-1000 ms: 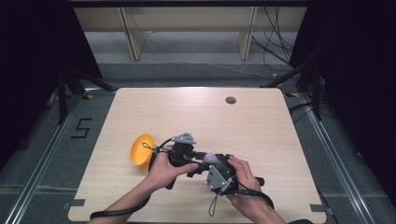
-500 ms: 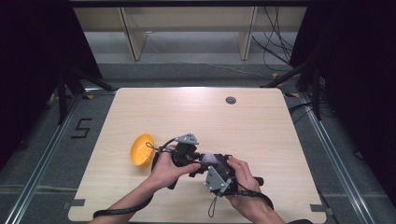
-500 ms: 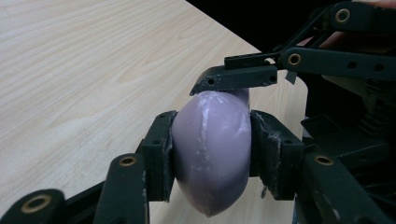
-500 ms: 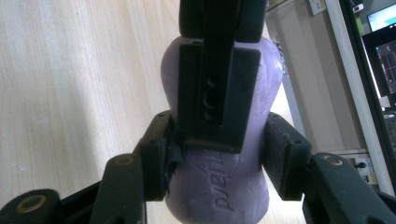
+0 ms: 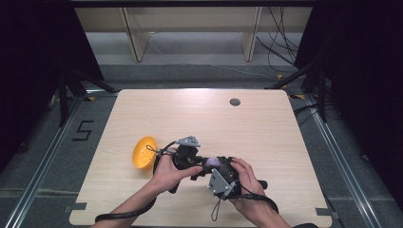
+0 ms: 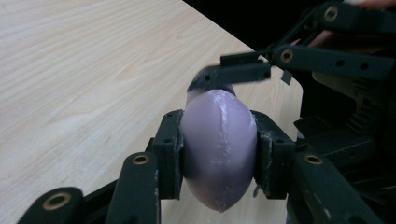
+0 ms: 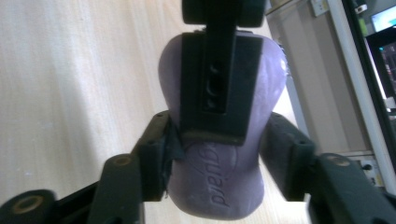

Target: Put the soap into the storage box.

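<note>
A purple soap bar (image 5: 212, 163) hangs just above the table between both grippers. My left gripper (image 6: 218, 144) has just been closing, and its pads now press on the bar's two sides. From the opposite side, my right gripper (image 7: 219, 140) has just been opening. The bar (image 7: 219, 186) still sits between its jaws, with its right pad (image 7: 285, 154) a little clear of the soap. One left jaw crosses the front of the bar in the right gripper view. In the high view the left gripper (image 5: 205, 166) and right gripper (image 5: 215, 167) meet at the soap, near the table's front.
An orange bowl (image 5: 144, 153) lies tilted on the wooden table (image 5: 266, 133), just left of my left hand. A small dark round disc (image 5: 235, 101) sits near the far edge. Shelving legs and cables stand on the floor beyond the table.
</note>
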The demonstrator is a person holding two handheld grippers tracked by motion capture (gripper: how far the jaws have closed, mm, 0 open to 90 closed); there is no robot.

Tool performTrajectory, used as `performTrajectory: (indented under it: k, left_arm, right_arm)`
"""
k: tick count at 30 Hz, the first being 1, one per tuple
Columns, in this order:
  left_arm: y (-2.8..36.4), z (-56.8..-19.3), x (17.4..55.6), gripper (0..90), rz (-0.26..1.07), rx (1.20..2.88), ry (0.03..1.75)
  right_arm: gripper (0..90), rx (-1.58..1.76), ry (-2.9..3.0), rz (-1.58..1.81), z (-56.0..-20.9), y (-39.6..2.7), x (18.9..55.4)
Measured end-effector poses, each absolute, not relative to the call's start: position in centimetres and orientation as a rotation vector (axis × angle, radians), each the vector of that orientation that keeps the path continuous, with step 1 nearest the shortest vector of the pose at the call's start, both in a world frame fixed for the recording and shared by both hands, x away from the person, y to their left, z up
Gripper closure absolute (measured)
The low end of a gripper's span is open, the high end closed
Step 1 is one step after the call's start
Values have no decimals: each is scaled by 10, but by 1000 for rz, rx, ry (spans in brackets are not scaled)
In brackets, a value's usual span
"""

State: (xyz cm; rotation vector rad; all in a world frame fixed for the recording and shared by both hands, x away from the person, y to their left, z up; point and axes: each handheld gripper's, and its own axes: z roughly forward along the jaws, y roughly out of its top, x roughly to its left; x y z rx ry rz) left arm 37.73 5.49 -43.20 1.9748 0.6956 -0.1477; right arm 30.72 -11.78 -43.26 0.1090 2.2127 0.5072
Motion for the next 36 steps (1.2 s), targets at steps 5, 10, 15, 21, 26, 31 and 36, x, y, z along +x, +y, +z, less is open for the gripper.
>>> performTrajectory:
  k: [5, 10, 15, 21, 26, 31, 36]
  left_arm:
    - [56, -431, 376, 587, -111, 1952, 703]
    - [57, -427, 375, 587, -77, 1947, 713]
    - [58, -424, 372, 587, -1, 1946, 712]
    - [62, -423, 370, 587, 68, 1947, 716]
    - [63, -421, 367, 587, 105, 1939, 748]
    - [66, -420, 367, 587, 150, 1954, 737]
    - [70, -420, 366, 587, 181, 1960, 741]
  right_arm:
    - [301, 137, 2182, 496, -428, -125, 308]
    - [291, 118, 2189, 487, -429, -129, 305]
    - [292, 144, 2193, 501, -429, -133, 302]
    - [301, 199, 2185, 510, -428, -145, 298]
    - [311, 269, 2184, 549, -431, -152, 297]
    - [316, 287, 2184, 547, -431, -159, 298]
    - [320, 287, 2182, 545, -430, -166, 300]
